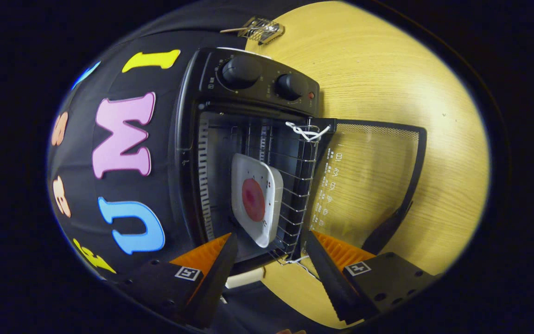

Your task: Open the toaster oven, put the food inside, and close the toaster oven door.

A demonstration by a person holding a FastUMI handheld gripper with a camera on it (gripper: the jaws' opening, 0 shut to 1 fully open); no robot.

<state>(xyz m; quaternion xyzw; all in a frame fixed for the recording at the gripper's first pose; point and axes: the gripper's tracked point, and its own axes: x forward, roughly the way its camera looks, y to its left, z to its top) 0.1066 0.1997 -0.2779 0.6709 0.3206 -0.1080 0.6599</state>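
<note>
On the pale wooden table [387,69] stands the black toaster oven [188,139] with two round black knobs [241,72], and my view of it is rolled onto its side, so the tool is turned over sideways in the hand. I look straight into the oven's open mouth.

My gripper [269,241] hangs just in front of the oven. Its two fingers are spread wide apart and hold nothing. One fingertip [227,250] sits by the oven's front frame. The other fingertip [313,246] sits by the edge of the open door, near the hinge side. Neither one seems to press on anything, though I cannot tell if they brush the frame.

The clear glass oven door [364,181] with a black rim is swung all the way open and lies flat over the table. I can see the wood grain through the glass. Its dark handle [387,227] is at the far edge of the door.

Inside the oven, the white square plate [267,185] rests on the thin wire rack [301,195]. A round red slice of food [253,199] lies in the middle of the plate. The plate is beyond my fingers, between them as I look in. A white string [306,132] is tied to the rack's front corner.

Far behind the oven, a small wire holder [262,28] lies on the table.
</note>
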